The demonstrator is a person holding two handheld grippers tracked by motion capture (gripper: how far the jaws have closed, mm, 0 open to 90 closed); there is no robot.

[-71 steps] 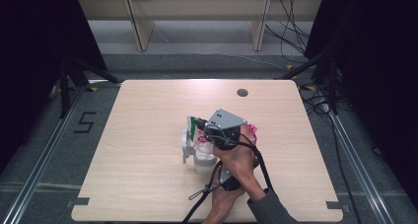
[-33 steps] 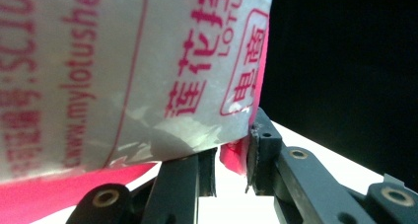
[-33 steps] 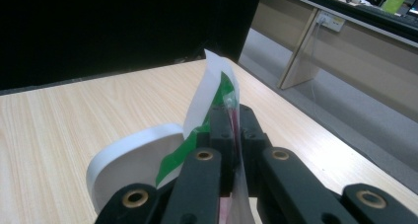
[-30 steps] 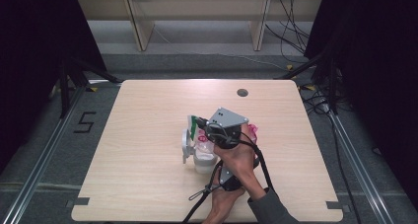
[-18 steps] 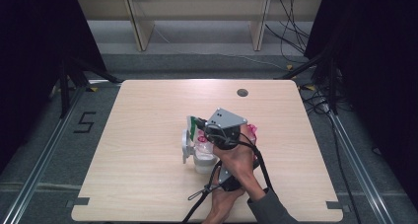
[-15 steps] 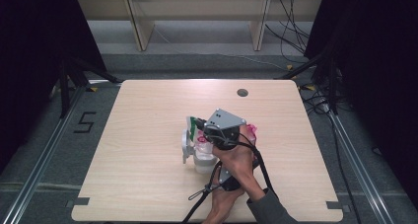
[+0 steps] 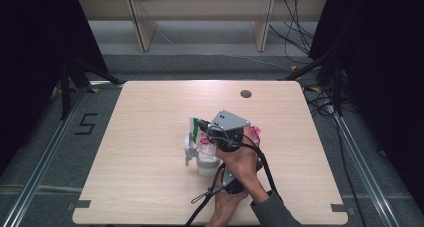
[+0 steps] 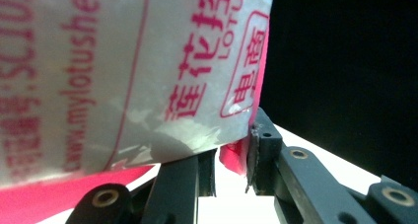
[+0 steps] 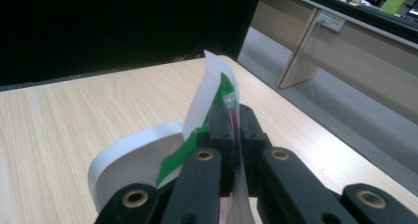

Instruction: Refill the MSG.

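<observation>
High view, left to right. A white cup [image 7: 206, 163] stands near the middle of the wooden table [image 7: 150, 137], with a white lid or flap [image 7: 189, 144] just beside it on its left. Above the cup hangs a thin plastic packet [image 7: 202, 142], white with pink print and a green-and-white edge at its top. The right gripper [image 7: 212, 133], carrying a grey plate, is over the cup; the person's hand [image 7: 240, 162] reaches in from the bottom edge. A pink corner of packaging [image 7: 256, 133] shows just right of the gripper.

Left gripper view. The left gripper [image 8: 230, 169] has its jaws narrowed on the lower pink edge of the packet [image 8: 123, 76]; the right-hand pad touches the film, and the grip appears light.

Right gripper view. The right gripper [image 9: 231, 130] is clamped tight on the packet's top strip [image 9: 212, 100], with the white lid [image 9: 133, 160] beyond and below.

Judgement: the step appears to be tearing or opening the packet over the cup. To do it well, keep both grips close together on the seam, pull apart steadily, and hold the opening directly over the cup's mouth so nothing spills onto the table.
</observation>
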